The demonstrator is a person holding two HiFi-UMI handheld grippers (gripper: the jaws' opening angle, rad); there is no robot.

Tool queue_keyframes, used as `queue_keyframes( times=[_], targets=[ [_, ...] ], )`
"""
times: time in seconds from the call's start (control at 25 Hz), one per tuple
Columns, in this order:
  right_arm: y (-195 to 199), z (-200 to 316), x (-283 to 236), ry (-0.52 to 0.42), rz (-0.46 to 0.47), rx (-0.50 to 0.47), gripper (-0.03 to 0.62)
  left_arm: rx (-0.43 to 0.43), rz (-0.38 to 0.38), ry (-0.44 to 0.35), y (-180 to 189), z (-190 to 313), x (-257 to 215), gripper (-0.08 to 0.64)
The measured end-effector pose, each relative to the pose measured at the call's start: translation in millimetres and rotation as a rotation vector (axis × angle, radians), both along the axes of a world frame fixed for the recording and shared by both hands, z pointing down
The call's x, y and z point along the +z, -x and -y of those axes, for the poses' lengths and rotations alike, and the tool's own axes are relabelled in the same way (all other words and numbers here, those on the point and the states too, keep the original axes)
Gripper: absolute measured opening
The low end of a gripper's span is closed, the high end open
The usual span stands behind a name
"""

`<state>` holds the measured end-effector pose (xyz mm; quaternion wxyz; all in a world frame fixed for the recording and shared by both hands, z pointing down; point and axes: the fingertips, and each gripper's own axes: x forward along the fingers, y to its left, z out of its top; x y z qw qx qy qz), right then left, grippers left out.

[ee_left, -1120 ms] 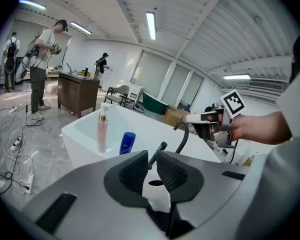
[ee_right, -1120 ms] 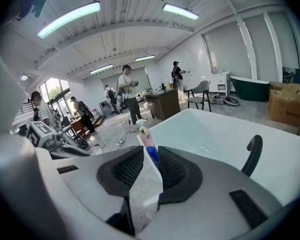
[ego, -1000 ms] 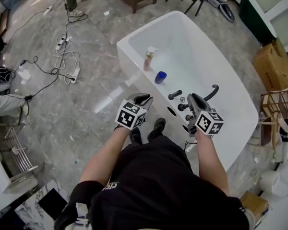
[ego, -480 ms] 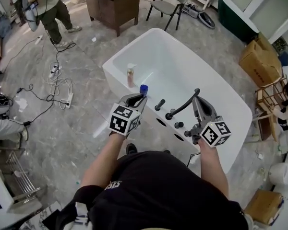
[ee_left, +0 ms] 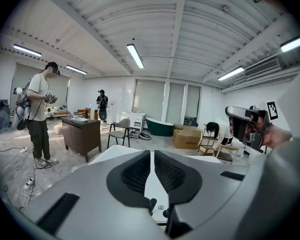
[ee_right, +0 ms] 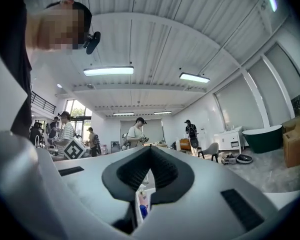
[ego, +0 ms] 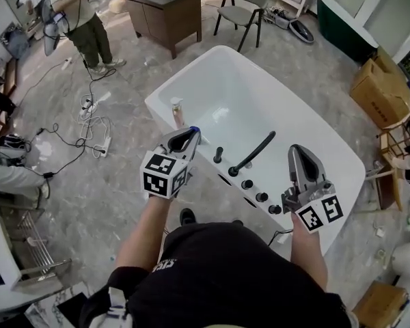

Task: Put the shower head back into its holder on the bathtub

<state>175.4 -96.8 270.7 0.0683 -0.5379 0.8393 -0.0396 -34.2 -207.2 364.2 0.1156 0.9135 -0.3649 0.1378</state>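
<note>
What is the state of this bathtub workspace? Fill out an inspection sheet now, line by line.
surface: white bathtub on a grey marbled floor; its near deck carries black knobs.
job's things: black shower head stands tilted, its lower end at a fitting on the deck, apparently seated; no tongs touch it.
clutter: soap bottle and blue cup by the tub's near-left rim.
grippers: left gripper and right gripper are above the deck, tongs shut, having just closed, nothing between them.
cables: power strip and cords on the floor at left.
surroundings: standing person, wooden cabinet, chair, cardboard boxes.
</note>
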Motion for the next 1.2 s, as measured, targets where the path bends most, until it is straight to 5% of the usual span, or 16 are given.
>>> queue_keyframes(
  times=[1.2],
  targets=[
    [-5.7, -4.9, 3.9, 0.001, 0.069, -0.037, 0.011, 0.001, -0.036, -0.103, -23.1, -11.4, -32.4, 0.029]
  ],
)
